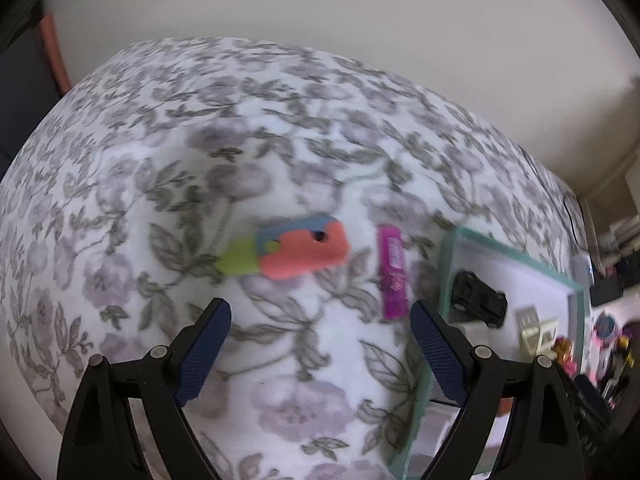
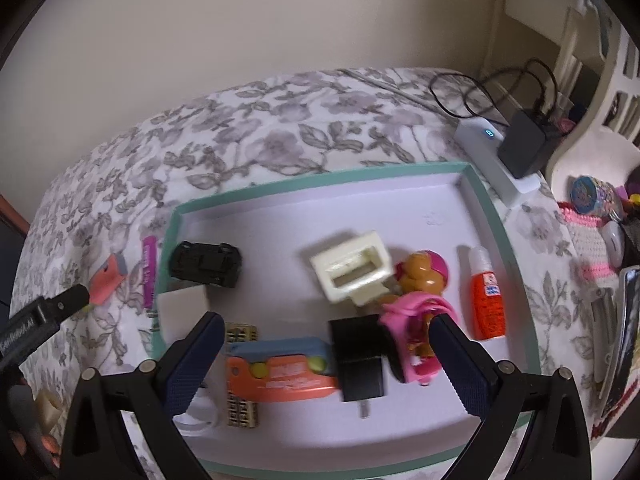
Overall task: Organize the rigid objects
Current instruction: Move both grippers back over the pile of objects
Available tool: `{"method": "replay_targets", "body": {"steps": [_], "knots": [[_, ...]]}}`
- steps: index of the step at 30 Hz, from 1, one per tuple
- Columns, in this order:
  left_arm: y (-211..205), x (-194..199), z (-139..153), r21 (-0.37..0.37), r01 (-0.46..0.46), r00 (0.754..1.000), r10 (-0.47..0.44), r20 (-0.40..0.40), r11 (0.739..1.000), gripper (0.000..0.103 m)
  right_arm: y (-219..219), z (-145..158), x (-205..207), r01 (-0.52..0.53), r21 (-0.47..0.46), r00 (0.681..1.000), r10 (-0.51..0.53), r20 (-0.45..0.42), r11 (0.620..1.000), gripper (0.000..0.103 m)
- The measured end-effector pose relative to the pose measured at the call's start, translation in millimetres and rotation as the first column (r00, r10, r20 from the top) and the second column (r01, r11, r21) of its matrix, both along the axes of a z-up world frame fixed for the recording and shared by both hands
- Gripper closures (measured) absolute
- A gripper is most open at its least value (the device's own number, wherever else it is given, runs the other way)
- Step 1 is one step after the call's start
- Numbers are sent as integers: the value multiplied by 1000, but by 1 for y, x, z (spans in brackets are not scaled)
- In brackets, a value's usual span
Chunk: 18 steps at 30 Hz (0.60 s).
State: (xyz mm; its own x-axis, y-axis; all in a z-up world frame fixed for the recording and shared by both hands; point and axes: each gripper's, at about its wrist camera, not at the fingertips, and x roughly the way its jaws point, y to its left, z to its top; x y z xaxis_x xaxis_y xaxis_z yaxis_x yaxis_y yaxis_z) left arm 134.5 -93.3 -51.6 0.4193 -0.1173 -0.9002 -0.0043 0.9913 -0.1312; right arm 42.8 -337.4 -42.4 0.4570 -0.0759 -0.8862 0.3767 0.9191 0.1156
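Showing only in the right view: orange bottle (image 2: pixel 486 300) inside tray (image 2: pixel 486 208)

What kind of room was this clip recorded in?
Probably a bedroom, perhaps a child's. The work surface looks like a bed with a floral cover set against a plain wall. Toys sit in a shallow tray, such as a black toy car and a doll.

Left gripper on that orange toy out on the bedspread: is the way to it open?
Probably yes. The left gripper is open, and the orange toy lies just ahead with only bare bedspread between. The purple bar lies apart to its right.
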Motion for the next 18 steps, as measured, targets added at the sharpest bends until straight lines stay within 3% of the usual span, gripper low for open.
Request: {"method": "replay_targets", "body": {"steps": [10, 18], "knots": [[81, 14, -1, -34, -190, 982, 190, -2, 981, 12, 73, 11, 23, -174, -2, 981, 174, 84, 985, 0], [101, 20, -4, -51, -224, 974, 225, 9, 973, 10, 113, 9, 42, -269, -26, 957, 270, 106, 963, 0]]}}
